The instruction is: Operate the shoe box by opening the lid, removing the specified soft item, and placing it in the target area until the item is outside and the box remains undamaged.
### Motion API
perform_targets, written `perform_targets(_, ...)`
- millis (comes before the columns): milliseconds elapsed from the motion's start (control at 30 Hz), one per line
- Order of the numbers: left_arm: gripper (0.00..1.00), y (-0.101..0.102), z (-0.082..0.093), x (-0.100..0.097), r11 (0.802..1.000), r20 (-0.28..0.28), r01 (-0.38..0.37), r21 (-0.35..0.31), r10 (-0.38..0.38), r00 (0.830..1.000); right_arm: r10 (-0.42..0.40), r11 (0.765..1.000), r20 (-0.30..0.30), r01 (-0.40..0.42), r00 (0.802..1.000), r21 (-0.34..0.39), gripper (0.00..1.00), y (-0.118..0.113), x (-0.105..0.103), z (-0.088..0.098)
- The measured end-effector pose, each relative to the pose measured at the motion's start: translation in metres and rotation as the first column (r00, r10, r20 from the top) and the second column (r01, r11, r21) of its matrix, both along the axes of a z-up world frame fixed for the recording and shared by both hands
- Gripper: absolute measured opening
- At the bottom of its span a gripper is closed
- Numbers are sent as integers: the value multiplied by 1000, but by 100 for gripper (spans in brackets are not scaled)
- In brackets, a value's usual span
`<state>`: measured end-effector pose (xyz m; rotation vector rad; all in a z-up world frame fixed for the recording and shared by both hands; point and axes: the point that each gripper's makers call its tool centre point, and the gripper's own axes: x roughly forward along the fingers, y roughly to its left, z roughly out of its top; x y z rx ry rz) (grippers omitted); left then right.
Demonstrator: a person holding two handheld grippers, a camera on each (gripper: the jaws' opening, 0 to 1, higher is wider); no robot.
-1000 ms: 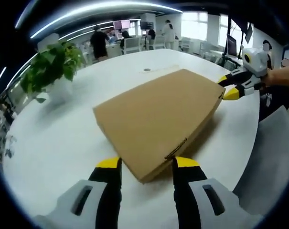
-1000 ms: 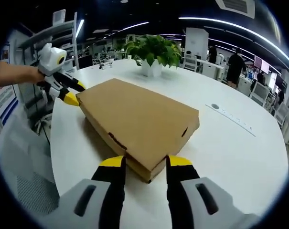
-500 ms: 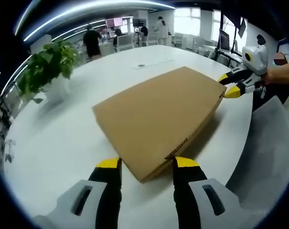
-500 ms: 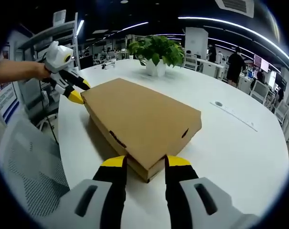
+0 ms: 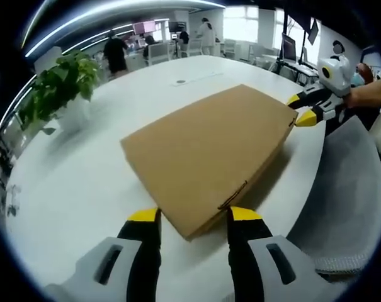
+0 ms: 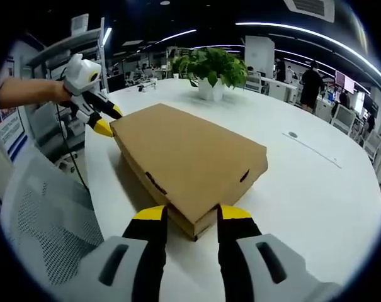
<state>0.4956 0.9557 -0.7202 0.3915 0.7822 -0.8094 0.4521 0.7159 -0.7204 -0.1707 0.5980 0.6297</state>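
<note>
A flat brown cardboard shoe box point(image 5: 206, 154) lies with its lid down on the white table point(image 5: 83, 189). One corner of it pokes between the jaws of my left gripper point(image 5: 193, 217), which stands open around that corner. The opposite corner point(image 6: 193, 220) sits between the jaws of my right gripper point(image 6: 192, 214), also open. The right gripper point(image 5: 305, 108) comes into the left gripper view at the far corner, held by a hand. The left gripper point(image 6: 105, 119) shows likewise in the right gripper view. The soft item is hidden inside the box.
A potted plant point(image 5: 55, 91) point(image 6: 212, 66) stands on the table beyond the box. A grey mesh chair point(image 6: 45, 220) point(image 5: 341, 207) is at the table's edge beside the box. A small round disc point(image 6: 293, 134) is set in the tabletop. People stand far back.
Both views have shifted a little and more of the mesh chair shows. The box keeps its place between both pairs of jaws, and the lid stays down.
</note>
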Motion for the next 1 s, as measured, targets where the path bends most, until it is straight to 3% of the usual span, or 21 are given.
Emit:
perform_targets(700, 41, -2, 3, -5, 1000, -13, 13, -1, -13, 1000, -24, 999, -10, 24, 1000, 40, 35, 7, -10, 3)
perform_targets(733, 42, -2, 3, -5, 1000, -14, 10, -3, -10, 1000, -23, 999, -10, 24, 1000, 41, 36, 7, -10, 4)
perform_targets(800, 45, -7, 6, -6, 995, -59, -53, -81, 49, 997, -26, 998, -14, 27, 1000, 53, 37, 9, -11, 5)
perform_targets(833, 48, -7, 7, -7, 994, -63, -48, -94, 42, 997, -28, 998, -15, 29, 1000, 57, 38, 9, -11, 6)
perform_targets(1000, 54, -9, 7, -10, 996, -51, -18, -83, 14, 999, -29, 997, -13, 30, 999, 69, 40, 10, -12, 10)
